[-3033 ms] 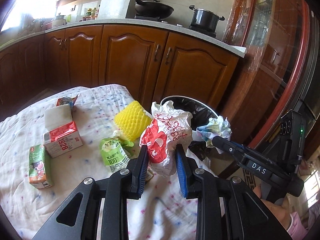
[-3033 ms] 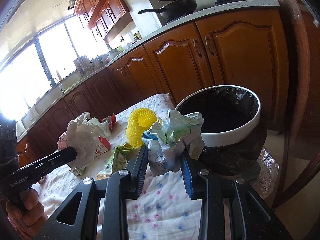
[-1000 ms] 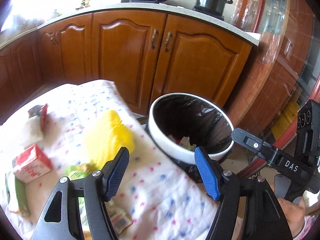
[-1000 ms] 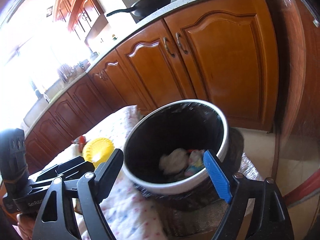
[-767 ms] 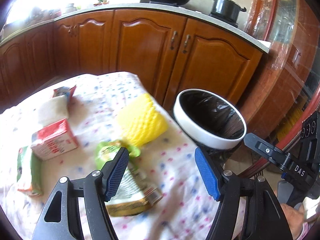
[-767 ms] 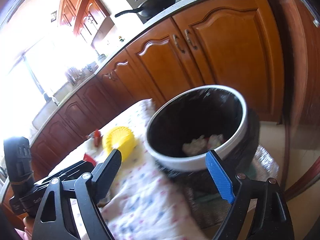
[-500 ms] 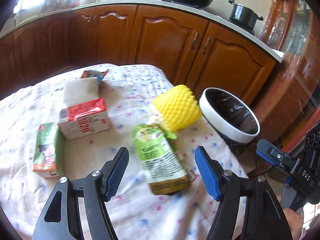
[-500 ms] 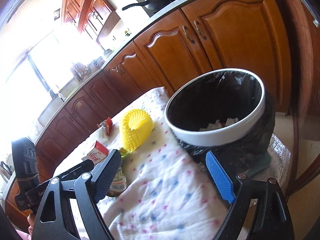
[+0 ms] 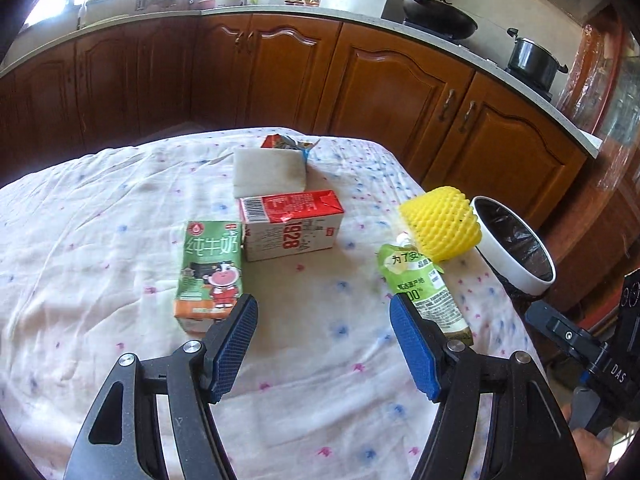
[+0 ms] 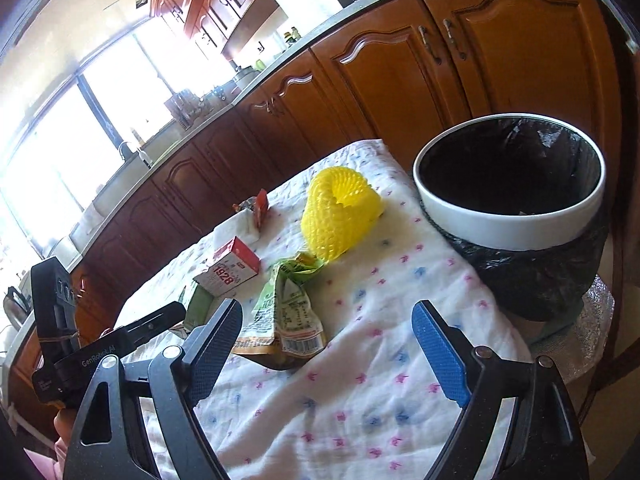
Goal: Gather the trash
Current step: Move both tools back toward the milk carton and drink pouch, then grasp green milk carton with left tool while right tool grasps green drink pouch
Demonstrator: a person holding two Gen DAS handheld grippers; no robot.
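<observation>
My left gripper (image 9: 322, 344) is open and empty above the cloth-covered table (image 9: 100, 208). Just beyond its left finger lies a green milk carton (image 9: 210, 270), with a red and white carton (image 9: 292, 224) behind that. A green pouch (image 9: 424, 286) lies by its right finger, touching a yellow foam fruit net (image 9: 442, 224). My right gripper (image 10: 326, 346) is open too, with nothing in it, over the table's near corner; the green pouch (image 10: 286, 312) lies just past its left finger and the yellow net (image 10: 340, 210) farther back. The white-rimmed bin (image 10: 508, 224) with a black liner stands off the table's right edge.
A white napkin (image 9: 270, 170) and a torn red wrapper (image 9: 288, 143) lie at the table's far side. Wooden cabinets (image 9: 380, 92) and a counter with a wok (image 9: 438, 20) and pot (image 9: 532, 58) run behind. The bin (image 9: 514, 246) sits beyond the table's right edge.
Both grippers held crumpled trash three seconds ago; it now lies in the bin. Both have since swung left, away from the bin and back over the table, jaws open.
</observation>
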